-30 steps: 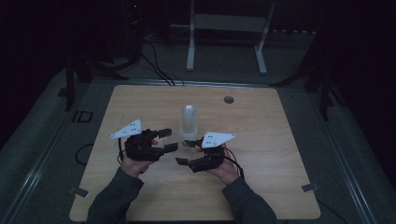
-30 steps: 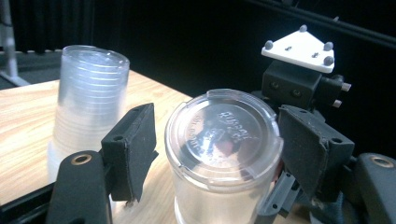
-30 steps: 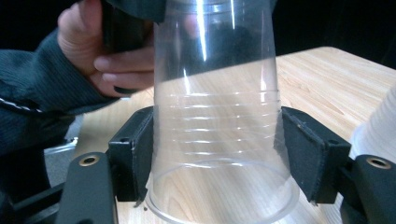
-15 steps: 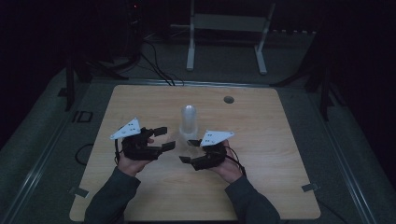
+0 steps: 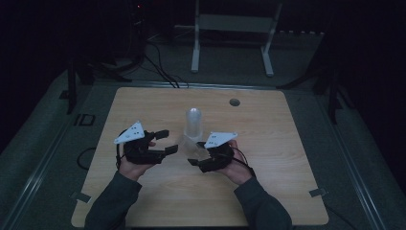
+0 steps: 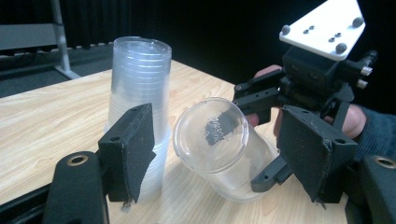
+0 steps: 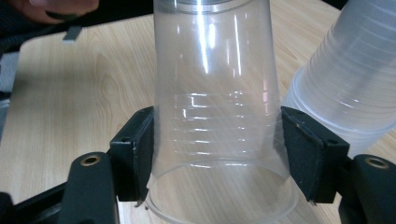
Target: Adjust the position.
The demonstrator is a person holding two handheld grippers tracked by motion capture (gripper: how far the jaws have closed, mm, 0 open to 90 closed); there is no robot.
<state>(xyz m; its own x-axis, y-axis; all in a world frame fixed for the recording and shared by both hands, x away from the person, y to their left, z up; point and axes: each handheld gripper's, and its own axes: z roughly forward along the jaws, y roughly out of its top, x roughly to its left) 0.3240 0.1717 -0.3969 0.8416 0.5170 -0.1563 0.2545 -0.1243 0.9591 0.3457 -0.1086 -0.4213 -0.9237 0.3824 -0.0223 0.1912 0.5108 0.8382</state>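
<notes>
A tall stack of clear plastic cups [image 5: 193,123] stands upside down at the table's middle, also in the left gripper view [image 6: 140,93] and the right gripper view [image 7: 355,84]. My right gripper [image 5: 194,153] is shut on a single clear cup [image 7: 212,93] near its rim and holds it level, closed end toward the left gripper. My left gripper [image 5: 168,141] is open. Its jaws have just been opening, and the cup's closed end [image 6: 217,135] lies between them without touching either pad. The right gripper [image 6: 257,135] faces the left one across the cup.
A round cable hole [image 5: 234,102] sits in the wooden table [image 5: 287,191] at the back right. Behind the table stands a white metal frame [image 5: 232,28], with cables [image 5: 163,72] on the dark floor. The person's forearms reach in from the front edge.
My left gripper's jaws have spread a little wider around the cup's closed end. Both hands have stayed where they were, and the right gripper still holds the cup.
</notes>
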